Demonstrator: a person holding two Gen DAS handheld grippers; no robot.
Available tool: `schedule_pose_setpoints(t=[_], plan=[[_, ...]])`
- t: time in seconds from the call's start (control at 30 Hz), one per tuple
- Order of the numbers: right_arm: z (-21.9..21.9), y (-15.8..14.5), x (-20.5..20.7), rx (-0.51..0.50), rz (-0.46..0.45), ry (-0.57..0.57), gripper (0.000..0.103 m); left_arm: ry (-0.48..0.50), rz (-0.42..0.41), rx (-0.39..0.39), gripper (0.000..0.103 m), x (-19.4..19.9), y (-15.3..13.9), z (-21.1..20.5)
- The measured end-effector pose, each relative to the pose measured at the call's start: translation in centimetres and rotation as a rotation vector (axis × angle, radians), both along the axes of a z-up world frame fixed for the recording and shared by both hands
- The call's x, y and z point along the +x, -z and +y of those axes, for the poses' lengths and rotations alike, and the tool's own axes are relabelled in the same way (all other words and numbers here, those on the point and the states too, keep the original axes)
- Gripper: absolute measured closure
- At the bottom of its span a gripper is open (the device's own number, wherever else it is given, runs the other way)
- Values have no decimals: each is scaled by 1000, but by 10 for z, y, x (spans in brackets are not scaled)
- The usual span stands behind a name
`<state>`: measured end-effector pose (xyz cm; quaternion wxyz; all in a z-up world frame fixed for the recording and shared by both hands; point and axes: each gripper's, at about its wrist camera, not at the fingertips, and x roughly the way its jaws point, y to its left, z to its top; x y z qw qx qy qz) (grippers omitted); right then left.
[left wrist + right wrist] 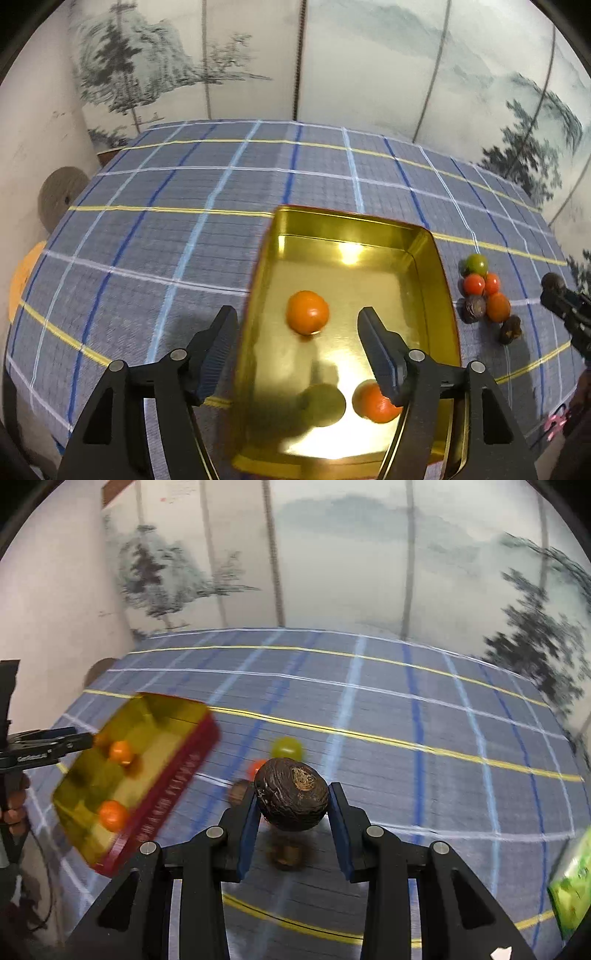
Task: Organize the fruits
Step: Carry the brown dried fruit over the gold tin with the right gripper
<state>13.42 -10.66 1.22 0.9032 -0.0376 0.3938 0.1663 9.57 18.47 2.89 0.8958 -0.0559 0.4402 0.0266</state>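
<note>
Gold metal rectangular tin on blue plaid tablecloth, two round orange fruits inside. My left gripper spread wide above tin, grasping nothing. My right gripper clamped on dark brown wrinkled round fruit, lifted off cloth. Small cluster of red, orange, green and brown fruits just beside tin's right wall.
</note>
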Motion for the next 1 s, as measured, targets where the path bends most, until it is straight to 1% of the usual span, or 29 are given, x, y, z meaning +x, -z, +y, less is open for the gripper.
schedule_pose_setpoints(t=[0.23, 0.33, 0.53, 0.77, 1.0], plan=[[66, -5, 0, 31, 16, -159, 70, -77, -9, 10, 29, -24, 0, 32], [92, -1, 0, 24, 28, -215, 70, -105, -4, 35, 28, -32, 3, 41], [138, 12, 0, 4, 66, -305, 70, -148, 11, 33, 26, -46, 10, 58], [179, 31, 7, -44, 111, -369, 70, -168, 25, 26, 26, -54, 16, 69], [198, 49, 17, -91, 156, -376, 70, -183, 42, 28, 26, -59, 23, 78]])
